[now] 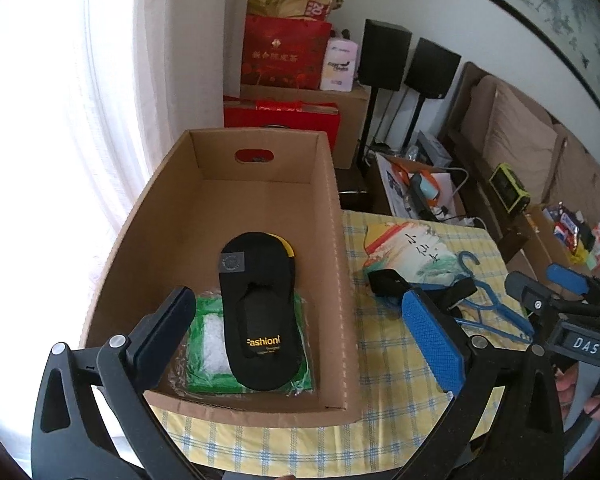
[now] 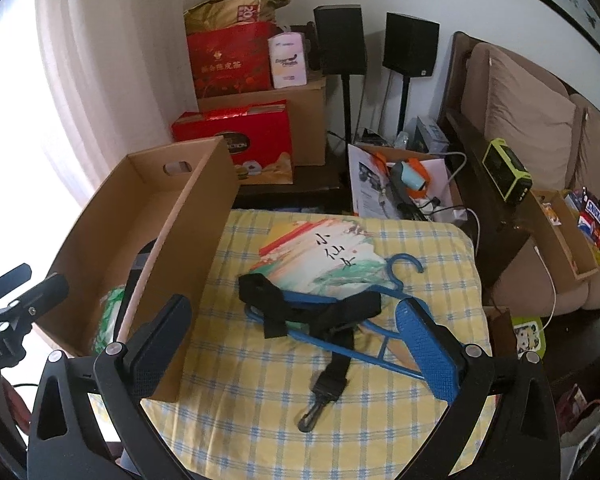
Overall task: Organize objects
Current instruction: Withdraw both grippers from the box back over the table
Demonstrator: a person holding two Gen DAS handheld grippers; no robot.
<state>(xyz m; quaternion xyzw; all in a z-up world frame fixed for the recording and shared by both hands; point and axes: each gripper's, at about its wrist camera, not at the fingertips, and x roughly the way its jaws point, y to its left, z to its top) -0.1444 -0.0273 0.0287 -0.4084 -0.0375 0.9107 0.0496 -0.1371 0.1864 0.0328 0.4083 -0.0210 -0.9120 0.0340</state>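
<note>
Two items are seen in the cardboard box — black "Fashion" sock pack laid over a green packet — while a black strap is draped on a blue hanger beside it, both the left gripper and right gripper spread, empty.

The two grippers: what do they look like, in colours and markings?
Each gripper, left and right, has a matte black frame with silver pivot screws, one black textured pad and one blue textured pad. A black plate on the right one reads "DAS".
</note>
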